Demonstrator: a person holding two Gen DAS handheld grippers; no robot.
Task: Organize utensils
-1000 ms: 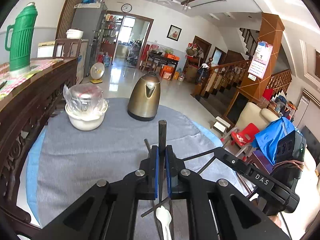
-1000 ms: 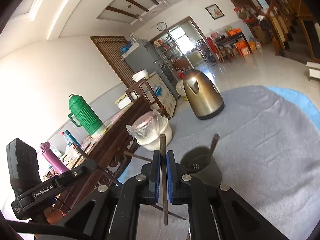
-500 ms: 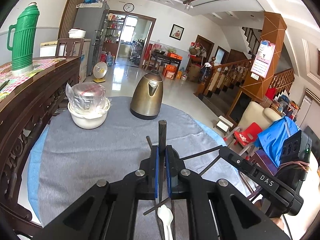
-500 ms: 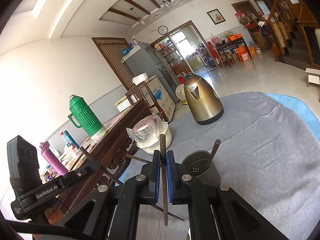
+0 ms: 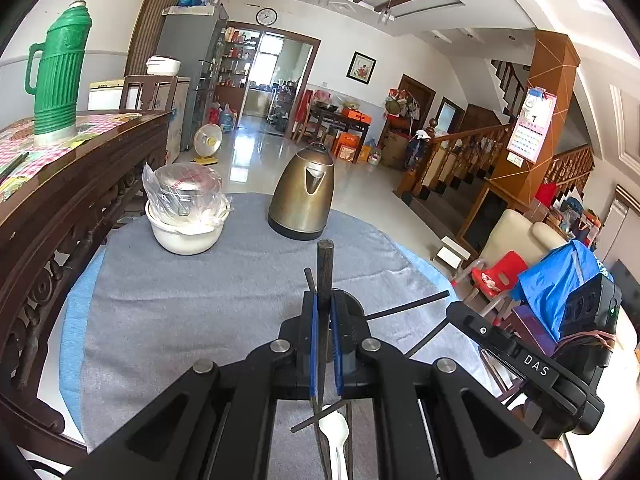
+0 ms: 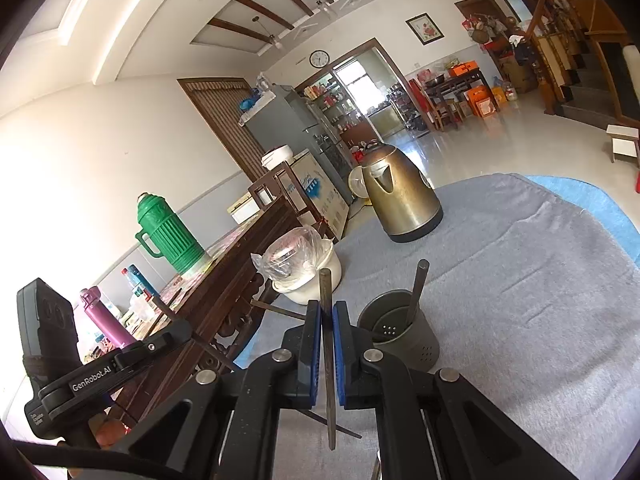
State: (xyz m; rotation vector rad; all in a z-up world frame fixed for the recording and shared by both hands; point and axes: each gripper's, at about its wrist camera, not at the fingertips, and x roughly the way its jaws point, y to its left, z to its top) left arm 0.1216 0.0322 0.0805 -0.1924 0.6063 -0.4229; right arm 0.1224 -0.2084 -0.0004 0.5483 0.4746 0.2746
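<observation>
My left gripper (image 5: 324, 312) is shut on a dark chopstick (image 5: 325, 268) that sticks up past its blue pads. My right gripper (image 6: 327, 320) is shut on another dark chopstick (image 6: 326, 292). A grey utensil holder (image 6: 400, 334) stands on the grey cloth just right of the right gripper, with one dark chopstick (image 6: 418, 288) leaning in it. In the left wrist view the holder (image 5: 352, 300) is mostly hidden behind the fingers. A white spoon (image 5: 334, 436) and several loose chopsticks lie on the cloth under the left gripper.
A brass kettle (image 5: 304, 192) and a white bowl with a plastic-wrapped dish (image 5: 186, 212) stand at the far side of the round table (image 5: 160, 300). A dark wooden sideboard (image 5: 60, 184) with a green thermos (image 5: 56, 68) runs along the left.
Both grippers have moved forward a little over the table, toward the kettle and bowl. Each still grips its chopstick.
</observation>
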